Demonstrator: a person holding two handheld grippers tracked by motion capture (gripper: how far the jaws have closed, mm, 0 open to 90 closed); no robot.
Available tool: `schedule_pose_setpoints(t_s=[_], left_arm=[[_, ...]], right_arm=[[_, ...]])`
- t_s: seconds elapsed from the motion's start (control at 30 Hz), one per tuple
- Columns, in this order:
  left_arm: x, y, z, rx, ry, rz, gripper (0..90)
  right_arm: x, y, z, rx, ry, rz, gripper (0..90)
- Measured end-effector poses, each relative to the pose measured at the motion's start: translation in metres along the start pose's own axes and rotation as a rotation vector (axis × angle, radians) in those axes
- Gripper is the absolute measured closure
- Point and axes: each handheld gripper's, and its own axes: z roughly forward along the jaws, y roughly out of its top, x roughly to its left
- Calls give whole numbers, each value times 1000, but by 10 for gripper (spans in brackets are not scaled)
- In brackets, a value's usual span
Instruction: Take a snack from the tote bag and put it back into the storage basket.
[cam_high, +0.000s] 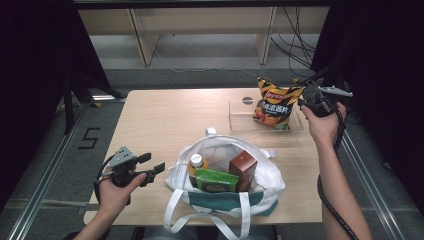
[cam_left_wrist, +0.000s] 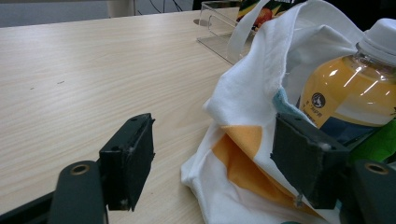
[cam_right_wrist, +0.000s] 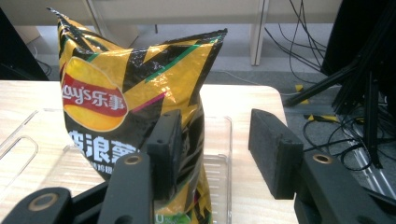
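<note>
Standing the chip bag (cam_right_wrist: 135, 107) upright in the clear tray (cam_right_wrist: 219, 140), right tongs (cam_right_wrist: 217, 149) parted beside the bag; left tongs (cam_left_wrist: 210, 163) wide, straddling the tote's (cam_left_wrist: 252, 93) edge, far from the bag.

wooden table (cam_high: 160, 117): tote bag (cam_high: 270, 175), clear tray (cam_high: 240, 122)

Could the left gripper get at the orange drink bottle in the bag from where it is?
Probably yes. The left gripper sits open beside the white bag, whose mouth gapes upward; the bottle stands nearest that side, though the bag's cloth rim lies between.

Black claws (cam_high: 150, 164), trailing black cables
</note>
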Motion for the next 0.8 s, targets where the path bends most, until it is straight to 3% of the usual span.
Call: schedule_pose_setpoints(t_s=[0.4, 0.5, 0.53, 0.63, 0.7, 0.73, 0.8], left_arm=[[0, 0, 0, -2, -1, 11, 290], [0, 0, 0, -4, -2, 11, 290], [0, 0, 0, -4, -2, 11, 291], [0, 0, 0, -6, -3, 2, 291], [0, 0, 0, -6, 1, -4, 290], [0, 0, 0, -6, -4, 1, 290], [0, 1, 0, 1, 3, 9, 291]], right_arm=[[10, 0, -25, -14, 35, -16, 544], [9, 1, -31, -24, 51, -62, 544], [12, 1, -35, -18, 49, -35, 544], [15, 0, -42, -25, 64, -35, 541], [15, -1, -45, -35, 82, -68, 542], [18, -2, -49, -25, 82, -37, 542], [19, -3, -52, -33, 90, -42, 542]])
